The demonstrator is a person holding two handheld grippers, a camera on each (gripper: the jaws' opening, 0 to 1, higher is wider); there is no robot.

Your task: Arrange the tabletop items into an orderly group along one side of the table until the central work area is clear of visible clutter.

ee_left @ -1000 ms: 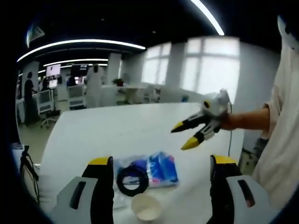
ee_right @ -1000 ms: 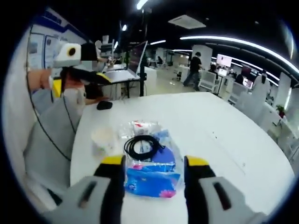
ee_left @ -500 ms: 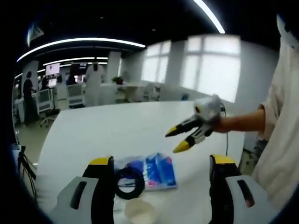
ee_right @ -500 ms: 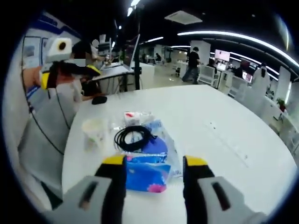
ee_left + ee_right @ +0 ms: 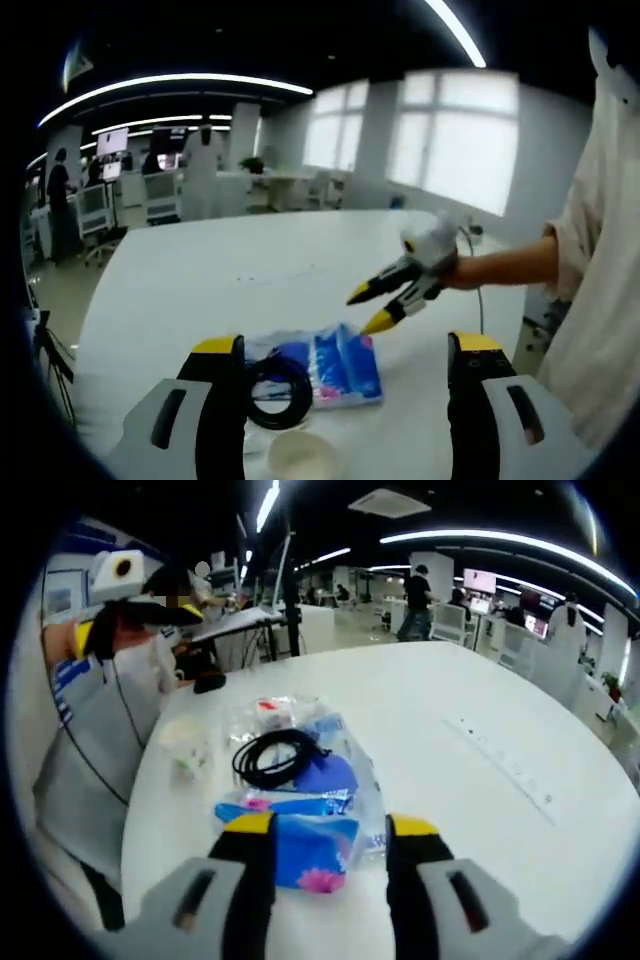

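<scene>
Right gripper (image 5: 330,832) fingers apart, astride blue packet (image 5: 312,848).

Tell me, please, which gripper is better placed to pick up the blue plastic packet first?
The right gripper, probably. Its open jaws already frame the end of the blue plastic packet. The left gripper hangs open further from it, nearer the coiled black cable and small white paper cup.

Your left gripper view sits low at one edge of the desk (image 5: 200,270), facing across toward the windows. Your right gripper view looks down closer from the opposite side, toward the office behind. Both share the blue packet (image 5: 345,365) (image 5: 300,845), black cable coil (image 5: 275,385) (image 5: 270,760) and paper cup (image 5: 295,455) (image 5: 187,742).
</scene>
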